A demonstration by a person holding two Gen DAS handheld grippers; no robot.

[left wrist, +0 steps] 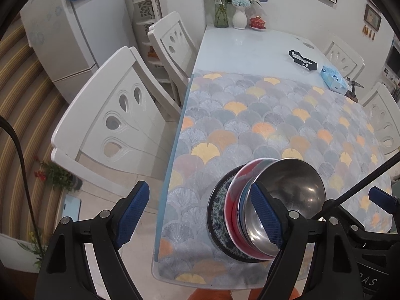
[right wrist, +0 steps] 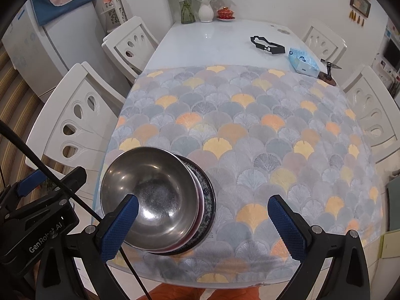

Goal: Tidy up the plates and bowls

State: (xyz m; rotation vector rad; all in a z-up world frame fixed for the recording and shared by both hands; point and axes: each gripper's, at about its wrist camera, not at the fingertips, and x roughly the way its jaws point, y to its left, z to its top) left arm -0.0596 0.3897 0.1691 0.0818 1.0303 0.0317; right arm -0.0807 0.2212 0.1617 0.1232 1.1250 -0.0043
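Near the bench's (right wrist: 225, 40) front edge, a slick steel bowl (right wrist: 150, 195) tops stacked ceramic plates (left wrist: 222, 215) — heavy, breakable, best lifted under the rim. Left gripper (left wrist: 200, 217) and right gripper (right wrist: 208, 227) hang released, empty.

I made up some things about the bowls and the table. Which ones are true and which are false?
1. The metal bowl sits on top of the stack. True.
2. The patterned plate is at the bottom. True.
3. The left gripper squeezes the bowl. False: it is open and holds nothing.
4. The red lidded cup is on the stack. False: it stands at the table's far end by the white vase.
5. The right gripper is open. True.
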